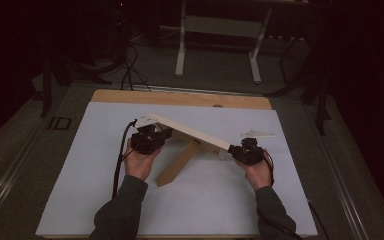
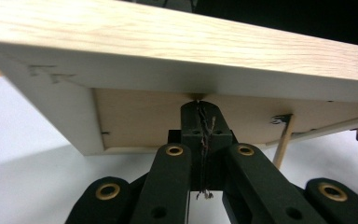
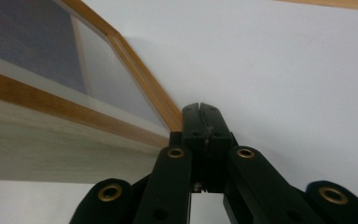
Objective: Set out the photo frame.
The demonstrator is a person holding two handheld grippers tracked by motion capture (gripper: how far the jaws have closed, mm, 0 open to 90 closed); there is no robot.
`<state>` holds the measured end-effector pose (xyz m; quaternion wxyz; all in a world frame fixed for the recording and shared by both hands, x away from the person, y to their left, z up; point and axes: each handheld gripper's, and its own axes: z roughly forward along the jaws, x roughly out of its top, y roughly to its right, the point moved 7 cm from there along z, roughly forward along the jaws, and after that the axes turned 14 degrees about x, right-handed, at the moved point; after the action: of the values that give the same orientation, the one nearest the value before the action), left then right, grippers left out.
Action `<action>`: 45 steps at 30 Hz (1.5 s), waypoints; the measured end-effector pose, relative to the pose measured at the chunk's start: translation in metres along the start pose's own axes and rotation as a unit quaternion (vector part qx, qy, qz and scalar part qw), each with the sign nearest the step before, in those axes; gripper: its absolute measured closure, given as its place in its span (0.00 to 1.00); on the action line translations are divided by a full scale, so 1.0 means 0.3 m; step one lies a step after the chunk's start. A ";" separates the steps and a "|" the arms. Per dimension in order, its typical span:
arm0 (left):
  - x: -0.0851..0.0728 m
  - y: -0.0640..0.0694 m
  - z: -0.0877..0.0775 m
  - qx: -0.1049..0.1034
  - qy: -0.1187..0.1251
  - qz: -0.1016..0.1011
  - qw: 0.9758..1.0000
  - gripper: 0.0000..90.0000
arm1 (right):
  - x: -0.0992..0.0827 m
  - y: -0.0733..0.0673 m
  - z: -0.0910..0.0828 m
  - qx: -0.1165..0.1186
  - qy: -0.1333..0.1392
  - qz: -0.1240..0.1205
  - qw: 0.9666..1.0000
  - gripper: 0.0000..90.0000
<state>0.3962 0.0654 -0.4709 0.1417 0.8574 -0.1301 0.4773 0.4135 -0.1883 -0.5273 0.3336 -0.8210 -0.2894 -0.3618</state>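
A pale wooden frame is held tilted above the white worktop, propped on its wooden leg. The left hand-held gripper has its jaws together under the frame's left end; the right hand-held gripper, jaws together, meets its right corner.

No readable text, labels, brands or numbers anywhere. Closest thing: faint dark scuffs on the white-painted edge of the pale wooden board in the left gripper view, near its corner, too smudged to make out as characters. Another small dark smear sits on the board's underside beside a thin wooden dowel, also illegible.
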 end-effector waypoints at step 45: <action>0.000 0.173 0.041 -0.032 -0.020 0.062 0.997 1.00 | -0.023 -0.068 0.025 0.024 -0.014 -0.025 0.999 1.00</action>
<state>0.3873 0.0126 -0.4709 0.1370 0.8519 -0.2011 0.4637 0.3979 -0.1718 -0.5298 0.3399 -0.8103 -0.3231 -0.3513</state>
